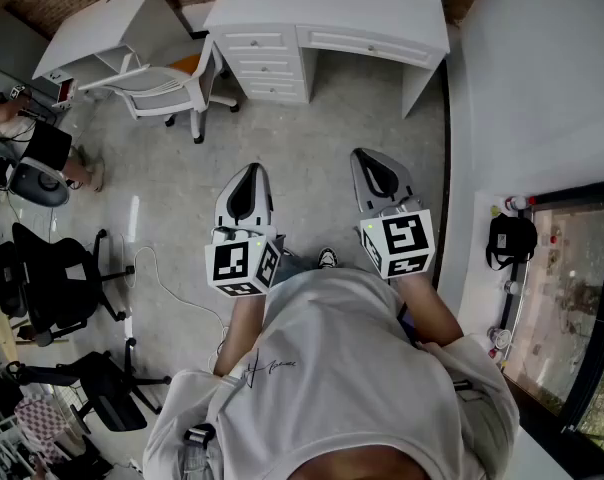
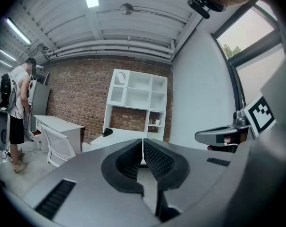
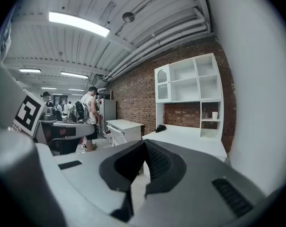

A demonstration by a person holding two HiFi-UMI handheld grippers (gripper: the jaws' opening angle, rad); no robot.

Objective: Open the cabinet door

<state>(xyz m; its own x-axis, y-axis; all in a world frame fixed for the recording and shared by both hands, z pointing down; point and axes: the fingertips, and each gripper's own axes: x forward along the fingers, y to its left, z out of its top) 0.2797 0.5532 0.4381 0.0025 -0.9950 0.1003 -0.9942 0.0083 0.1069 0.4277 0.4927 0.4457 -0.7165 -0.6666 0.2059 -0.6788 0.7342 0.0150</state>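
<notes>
A white hutch stands on a white desk against the brick wall ahead, and its upper left compartment has an arched cabinet door (image 2: 119, 87) (image 3: 163, 84) that is closed. Both grippers are held level, side by side and well back from the desk, over the bare floor. My left gripper (image 1: 250, 170) (image 2: 143, 141) is shut with nothing between its jaws. My right gripper (image 1: 368, 156) (image 3: 144, 142) is shut and empty too. Neither gripper touches the furniture. In the head view only the desk top (image 1: 322, 8) and its drawers (image 1: 265, 63) show.
A white chair (image 1: 165, 88) stands left of the desk beside a second white desk (image 1: 102, 23). Black office chairs (image 1: 52, 278) and a floor cable (image 1: 157, 268) lie at the left. A white wall (image 1: 542, 88) and a window run along the right. A person (image 2: 17, 112) stands far left.
</notes>
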